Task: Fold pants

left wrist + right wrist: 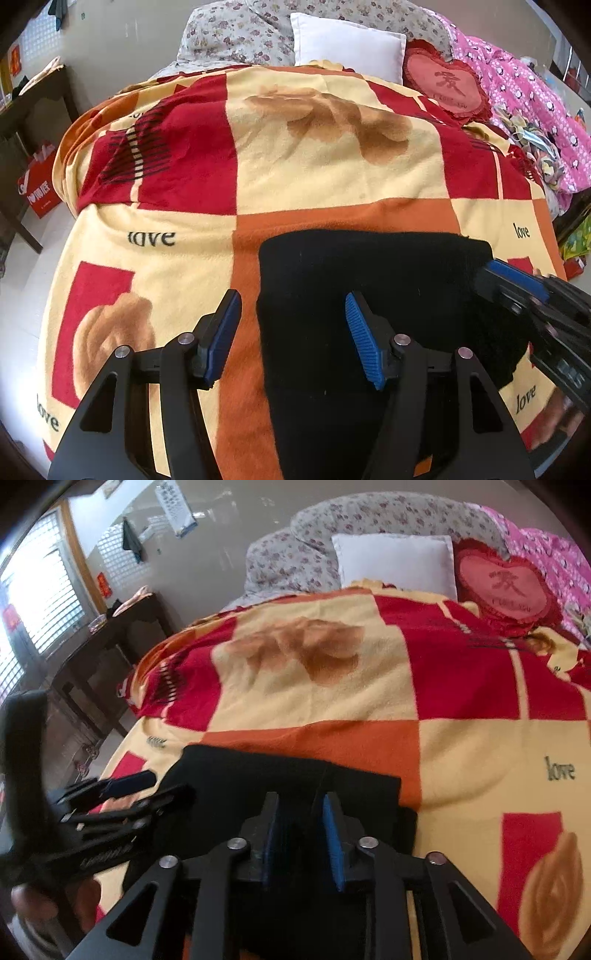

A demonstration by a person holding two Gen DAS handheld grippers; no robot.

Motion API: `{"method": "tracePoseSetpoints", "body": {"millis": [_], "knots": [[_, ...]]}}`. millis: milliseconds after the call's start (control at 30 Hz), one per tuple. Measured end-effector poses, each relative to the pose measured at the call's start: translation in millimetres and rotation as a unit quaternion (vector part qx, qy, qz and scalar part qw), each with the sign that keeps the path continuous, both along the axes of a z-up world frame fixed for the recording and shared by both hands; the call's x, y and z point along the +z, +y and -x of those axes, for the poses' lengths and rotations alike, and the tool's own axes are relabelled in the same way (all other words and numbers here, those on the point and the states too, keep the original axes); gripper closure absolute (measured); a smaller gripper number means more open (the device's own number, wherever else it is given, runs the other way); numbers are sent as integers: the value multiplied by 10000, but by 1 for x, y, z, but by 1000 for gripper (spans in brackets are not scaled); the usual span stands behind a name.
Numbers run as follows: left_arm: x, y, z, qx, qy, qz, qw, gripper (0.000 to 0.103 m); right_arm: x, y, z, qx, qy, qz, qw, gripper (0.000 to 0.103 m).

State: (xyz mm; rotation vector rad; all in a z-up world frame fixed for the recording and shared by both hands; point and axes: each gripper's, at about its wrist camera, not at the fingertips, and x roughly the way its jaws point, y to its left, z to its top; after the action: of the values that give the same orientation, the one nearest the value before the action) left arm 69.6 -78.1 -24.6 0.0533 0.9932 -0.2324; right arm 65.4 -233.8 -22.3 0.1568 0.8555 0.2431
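The black pants (369,273) lie folded into a compact block on the patterned blanket (314,173) near the bed's front edge. My left gripper (291,332) is open, straddling the block's left edge just above it, with nothing between its blue pads. My right gripper (517,280) shows at the block's right side in the left wrist view. In the right wrist view the right gripper (301,834) has its pads close together with black cloth of the pants (258,771) between them. The left gripper (122,786) shows at the left there.
A white pillow (347,44), a red heart cushion (443,88), a floral quilt (236,33) and a pink quilt (524,96) lie at the head of the bed. A dark wooden table (110,635) and a red bag (40,184) stand left of the bed.
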Motion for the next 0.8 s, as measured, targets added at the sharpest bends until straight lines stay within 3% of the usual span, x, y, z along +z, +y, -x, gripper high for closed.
{"method": "tracePoseSetpoints", "body": {"millis": [167, 333, 500, 633, 700, 800], "knots": [[7, 7, 19, 0, -35, 92, 10000, 44, 4, -1, 35, 85, 1, 190, 9998, 76], [2, 8, 37, -42, 57, 251, 9997, 44, -20, -1, 47, 61, 213, 431, 9988, 75], [-8, 6, 45, -57, 66, 230, 9997, 44, -29, -6, 56, 58, 71, 378, 9992, 75], [-1, 19, 41, -95, 186, 499, 9985, 44, -20, -22, 56, -58, 48, 30, 10000, 71], [2, 29, 39, -25, 174, 724, 9972, 42, -21, -43, 51, -375, 17, -362, 9986, 51], [-3, 37, 32, -75, 373, 1106, 9931, 36, -37, -62, 34, -524, 318, -929, 9938, 48]]}}
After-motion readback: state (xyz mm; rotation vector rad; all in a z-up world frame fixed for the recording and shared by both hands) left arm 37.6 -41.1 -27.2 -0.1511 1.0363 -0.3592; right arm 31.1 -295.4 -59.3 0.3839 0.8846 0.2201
